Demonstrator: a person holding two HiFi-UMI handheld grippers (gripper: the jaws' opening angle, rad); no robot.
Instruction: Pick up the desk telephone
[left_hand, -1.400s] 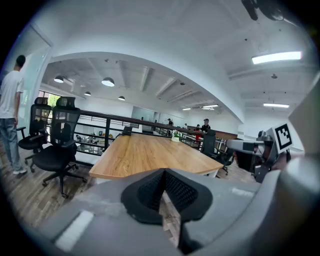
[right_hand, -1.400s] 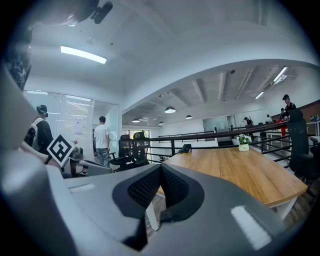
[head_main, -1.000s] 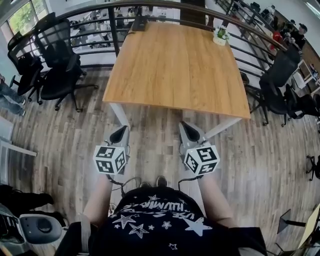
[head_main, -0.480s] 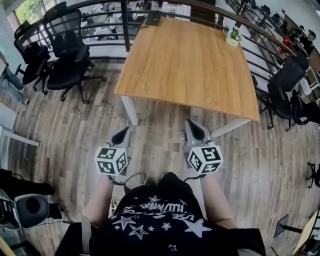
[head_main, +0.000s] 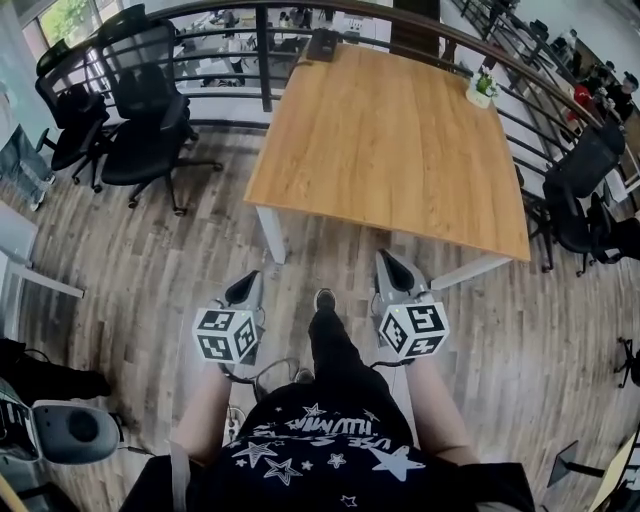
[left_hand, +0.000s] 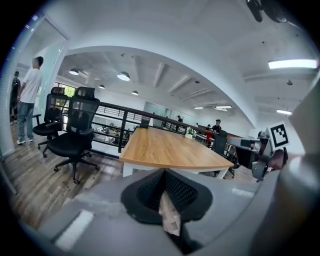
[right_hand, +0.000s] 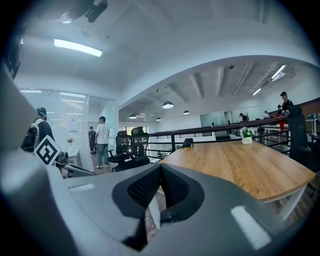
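Note:
The desk telephone (head_main: 322, 44) is a dark unit at the far left corner of the wooden table (head_main: 400, 150). It shows small and distant in the left gripper view (left_hand: 145, 122) and the right gripper view (right_hand: 187, 143). My left gripper (head_main: 243, 289) and right gripper (head_main: 390, 265) hang over the wood floor, short of the table's near edge and far from the telephone. The jaws of both are shut with nothing between them, as the left gripper (left_hand: 163, 172) and right gripper (right_hand: 160, 167) show in their own views.
A small potted plant (head_main: 482, 88) stands at the table's far right corner. Black office chairs (head_main: 140, 110) stand left of the table, more chairs (head_main: 585, 190) to its right. A dark railing (head_main: 260, 55) runs behind it. People stand at the far left (left_hand: 27, 95).
The table has come nearer and shifted right in the head view. The person's leg and shoe have stepped forward between the two grippers. Both grippers stay shut.

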